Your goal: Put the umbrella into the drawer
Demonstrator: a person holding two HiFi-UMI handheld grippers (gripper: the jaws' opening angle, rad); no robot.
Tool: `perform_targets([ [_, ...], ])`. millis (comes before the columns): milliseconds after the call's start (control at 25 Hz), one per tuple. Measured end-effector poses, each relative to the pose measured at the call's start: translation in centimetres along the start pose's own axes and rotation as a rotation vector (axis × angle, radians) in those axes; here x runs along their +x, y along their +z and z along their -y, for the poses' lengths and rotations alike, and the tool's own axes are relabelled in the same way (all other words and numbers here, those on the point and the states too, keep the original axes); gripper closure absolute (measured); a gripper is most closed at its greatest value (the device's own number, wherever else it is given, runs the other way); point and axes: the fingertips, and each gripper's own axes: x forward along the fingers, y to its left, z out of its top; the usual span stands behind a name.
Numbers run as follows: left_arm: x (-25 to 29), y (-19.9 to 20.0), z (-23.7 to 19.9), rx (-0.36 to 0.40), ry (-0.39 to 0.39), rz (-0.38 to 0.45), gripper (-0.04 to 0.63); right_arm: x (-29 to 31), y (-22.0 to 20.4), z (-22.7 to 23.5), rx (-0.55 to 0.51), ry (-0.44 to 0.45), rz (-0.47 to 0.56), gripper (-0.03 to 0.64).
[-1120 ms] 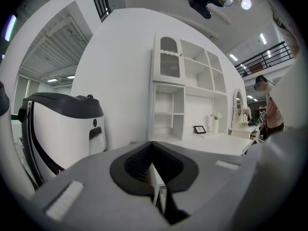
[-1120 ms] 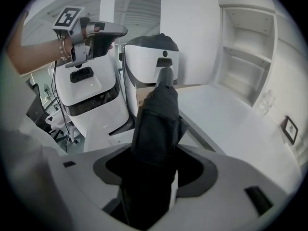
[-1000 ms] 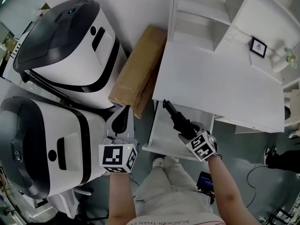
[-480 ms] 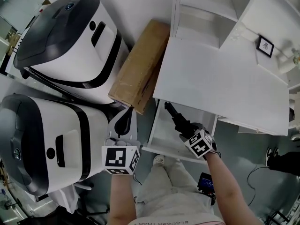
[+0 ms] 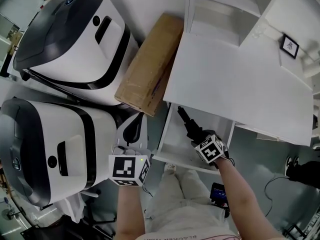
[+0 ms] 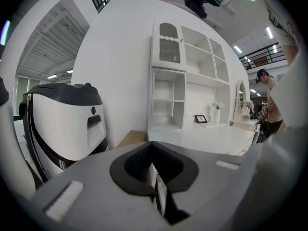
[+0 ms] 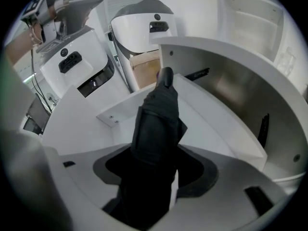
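Lowered since a second ago, the right claw (image 5: 196, 135) now holds the umbrella (image 5: 188, 123) closer over the open drawer (image 5: 166, 134), which is pulled out from under the white worktop (image 5: 235, 79). Its jaws are clamped on the nearer end of the umbrella, and the folded black length slants forward and down, with its far end above the drawer's floor but not yet resting on it, as far as the right gripper view shows. The left claw (image 5: 133, 127) hangs just beside the drawer's left side, jaws together on nothing. I judge the umbrella to be light, with a stiff shaft inside soft, loose cloth that may slide or bunch under the pads. A hold on the firm core near one end, as now, looks sound, though the free end can swing and knock the drawer's wall. Whether the rounded far end is the handle or the cap is probably not decidable from here.
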Motion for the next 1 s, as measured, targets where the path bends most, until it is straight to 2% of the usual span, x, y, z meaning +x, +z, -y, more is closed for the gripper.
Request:
perform_targets([
  [400,0.6,-1.3,-0.4,-0.003,0.000,-0.032,0.592,3.1,-0.3,0.5,0.067,0.021,-0.063,0.348],
  [1000,1.4,-3.0,-0.8,-0.011,-0.015,-0.066,0.592,6.6,-1.3,1.8,0.137,-0.065,-0.160,0.347],
])
